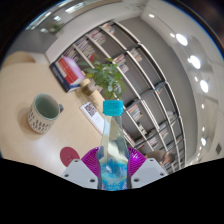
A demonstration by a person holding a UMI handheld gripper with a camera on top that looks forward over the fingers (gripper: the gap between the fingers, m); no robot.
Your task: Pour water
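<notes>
Closest to us, the gripper (pixel 114 172) holds a clear plastic bottle (pixel 113 150) between its two fingers. We see the purple pads (pixel 92 158) pressed against the bottle's lower body on either side, so the claw is narrowed and clamped on it. The bottle has a blue cap (pixel 114 107) still screwed on, and its lower part looks blue, though we cannot tell whether that is water or a label. It leans a little, its cap tipped away from us and slightly to the right of its base.

Just beside the left finger, a small dark red round thing (pixel 68 155) lies on the desk (pixel 25 85); we cannot tell what it is.

Farther out, toward the left part of the pale round desk, stands a mug (pixel 41 114) with a dark pattern on its side and its handle turned to the right. It is upright, its mouth open toward us, and well apart from the bottle.

Beyond the cap, a leafy green plant (pixel 106 75) rises near the far edge of the desk. Next to it, to the left, a red and white box-like item (pixel 70 68) sits at the far edge.

Behind all of this, long shelving (pixel 140 70) runs across the room under a ceiling with bright lights (pixel 182 40).
</notes>
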